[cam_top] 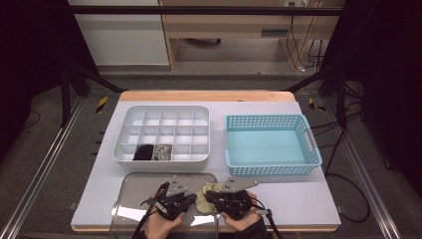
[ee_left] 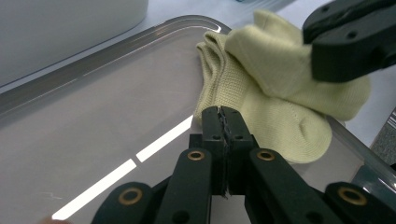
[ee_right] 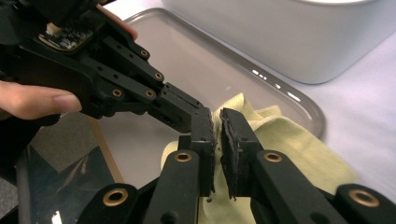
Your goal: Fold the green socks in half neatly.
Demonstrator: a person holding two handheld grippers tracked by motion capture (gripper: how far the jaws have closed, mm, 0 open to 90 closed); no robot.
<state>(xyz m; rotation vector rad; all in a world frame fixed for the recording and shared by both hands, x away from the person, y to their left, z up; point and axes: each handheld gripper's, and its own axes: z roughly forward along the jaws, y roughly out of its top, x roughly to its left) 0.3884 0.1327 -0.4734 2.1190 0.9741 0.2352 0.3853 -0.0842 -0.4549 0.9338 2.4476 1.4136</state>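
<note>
Both black two-jaw tongs sit low over the clear plastic tray (cam_top: 149, 186). Left tongs (ee_left: 223, 122) fully closed, pinching the edge of the pale yellow knit sock (ee_left: 280, 88). Right tongs (ee_right: 217, 128) nearly closed above the sock, grip unclear. Risk: thin pinch slips if right side pulls sideways.

White organizer (cam_top: 161, 155) blocks tray's (cam_top: 134, 189) far side; table (cam_top: 298, 199) free to the right
</note>
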